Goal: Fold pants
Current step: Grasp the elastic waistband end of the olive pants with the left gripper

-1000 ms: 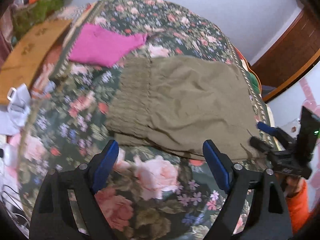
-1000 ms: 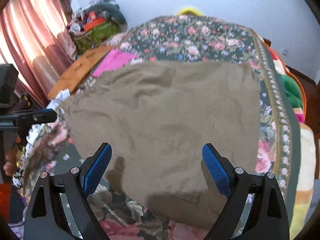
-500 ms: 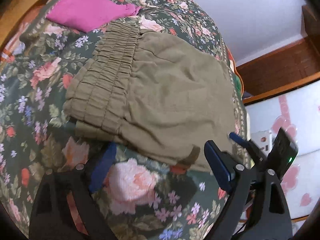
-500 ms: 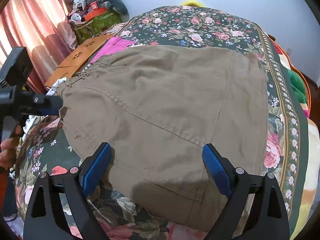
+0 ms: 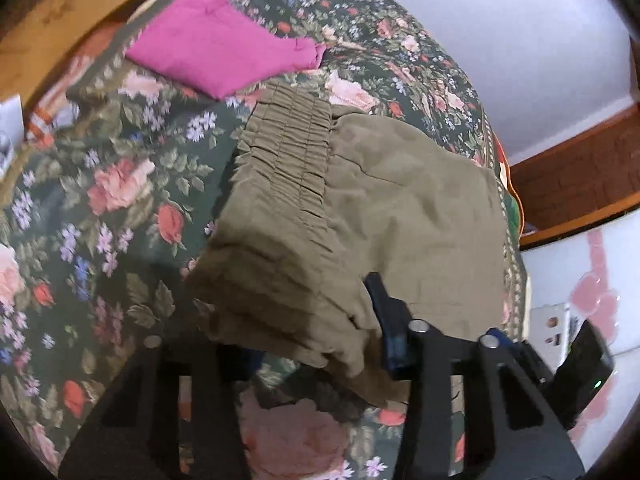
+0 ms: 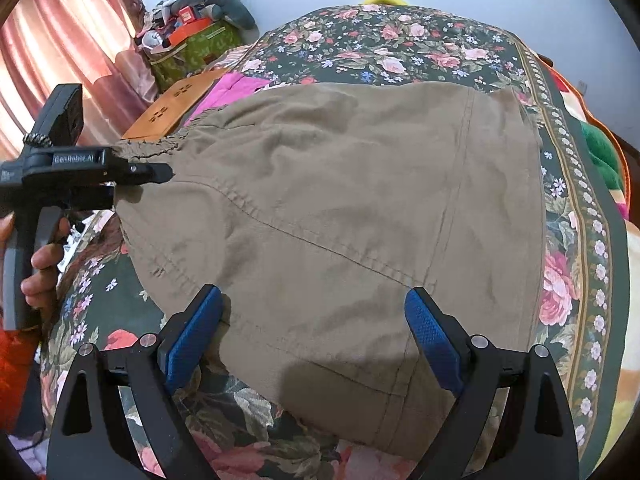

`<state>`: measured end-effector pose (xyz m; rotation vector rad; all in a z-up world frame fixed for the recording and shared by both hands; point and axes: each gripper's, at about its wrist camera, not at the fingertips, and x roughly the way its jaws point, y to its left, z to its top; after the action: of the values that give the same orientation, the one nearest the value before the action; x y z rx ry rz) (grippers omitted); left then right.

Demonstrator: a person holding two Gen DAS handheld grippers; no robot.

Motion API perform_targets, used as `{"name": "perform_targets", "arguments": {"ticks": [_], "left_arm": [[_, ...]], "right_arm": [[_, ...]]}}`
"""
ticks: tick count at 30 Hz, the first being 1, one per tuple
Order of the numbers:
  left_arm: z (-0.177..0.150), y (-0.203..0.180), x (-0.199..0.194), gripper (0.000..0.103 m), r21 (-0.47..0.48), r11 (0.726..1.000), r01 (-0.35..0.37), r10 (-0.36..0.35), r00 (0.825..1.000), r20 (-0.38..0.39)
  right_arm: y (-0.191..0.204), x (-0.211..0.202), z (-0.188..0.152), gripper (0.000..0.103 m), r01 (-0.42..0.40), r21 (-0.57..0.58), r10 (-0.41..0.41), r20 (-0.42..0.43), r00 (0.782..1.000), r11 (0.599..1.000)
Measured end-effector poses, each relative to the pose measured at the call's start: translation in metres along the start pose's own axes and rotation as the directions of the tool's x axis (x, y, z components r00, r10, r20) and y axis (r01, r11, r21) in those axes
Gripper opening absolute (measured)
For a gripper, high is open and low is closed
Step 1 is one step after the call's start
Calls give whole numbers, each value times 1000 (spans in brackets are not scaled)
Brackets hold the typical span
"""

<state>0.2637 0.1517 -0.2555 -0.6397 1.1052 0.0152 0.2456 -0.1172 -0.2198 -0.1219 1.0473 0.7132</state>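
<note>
1. Right gripper (image 6: 314,334): jaws spread wide, blue pads either side of the near hem of the pants (image 6: 340,216), low over the cloth. Nothing between the pads is pinched.
2. Left gripper (image 5: 320,344): fingers drawn in on the near corner of the waistband (image 5: 288,184). Gathered fabric bunches up and drapes over the fingers, hiding one pad; the corner is lifted off the bedspread (image 5: 100,208). From the right wrist view the left gripper (image 6: 160,172) has its tips at the elastic edge, and the left hand (image 6: 44,264) wraps the handle.
3. Pants: olive-khaki, lying folded and fairly flat across the middle of the bed, waistband toward the bed's left edge, hem side reaching toward the patterned border at the right edge.
4. Magenta garment (image 5: 216,56): folded, just beyond the waistband, toward the bed's far left corner, apart from the pants.
5. Wooden board (image 6: 176,108): off the bed's left edge, beside the magenta garment.
6. Pink curtain (image 6: 60,52): farthest back on the left.
</note>
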Motion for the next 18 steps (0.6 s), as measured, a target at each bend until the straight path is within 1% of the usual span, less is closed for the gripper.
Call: {"name": "perform_targets", "arguments": {"ticks": [1, 2, 4, 5, 6, 7, 9, 10, 11, 12, 13, 14, 16, 18], "left_arm": [[-3, -3, -5, 36, 23, 1000, -15, 14, 1000, 20], [-6, -5, -8, 35, 41, 999, -30, 28, 999, 38], [-13, -13, -18, 34, 96, 991, -93, 85, 992, 89], [-17, -18, -26, 34, 132, 982, -135, 119, 985, 124], [-22, -24, -33, 34, 173, 966, -190, 162, 973, 164], [-26, -28, -37, 33, 197, 954, -224, 187, 964, 188], [-38, -39, -52, 33, 267, 907, -327, 257, 930, 264], [-43, -43, -58, 33, 289, 886, -362, 279, 915, 293], [-49, -47, -64, 33, 318, 856, -409, 305, 894, 330], [-56, -53, -70, 33, 347, 816, -462, 332, 867, 372], [-60, -55, -74, 33, 360, 794, -490, 346, 851, 396], [-66, -58, -79, 33, 374, 759, -532, 366, 825, 430], [-71, -64, -83, 33, 389, 723, -571, 384, 800, 460], [-75, -71, -87, 33, 400, 695, -598, 392, 781, 486]], "right_arm": [[-1, -1, -1, 91, -9, 9, 9, 2, 1000, 1000], [-3, -2, -1, 91, -17, 23, 16, 6, 1000, 1000], [-6, -5, -4, 91, -38, 58, 38, 12, 999, 998], [-8, -8, -6, 91, -39, 73, 38, 17, 999, 997], [-10, -10, -7, 91, -36, 81, 34, 19, 999, 996], [-11, -12, -8, 91, -35, 84, 34, 20, 999, 996], [-13, -16, -11, 91, -22, 84, 20, 26, 999, 996], [-14, -19, -14, 91, -4, 84, 1, 34, 999, 996], [-14, -22, -17, 91, 9, 81, -12, 37, 999, 997], [-15, -23, -19, 91, 19, 75, -23, 44, 999, 997], [-14, -26, -23, 91, 25, 66, -28, 45, 999, 998], [-14, -28, -25, 91, 29, 62, -32, 48, 998, 998], [-14, -34, -31, 91, 45, 49, -48, 57, 997, 998], [-17, -37, -33, 91, 48, 49, -51, 61, 997, 998]]}}
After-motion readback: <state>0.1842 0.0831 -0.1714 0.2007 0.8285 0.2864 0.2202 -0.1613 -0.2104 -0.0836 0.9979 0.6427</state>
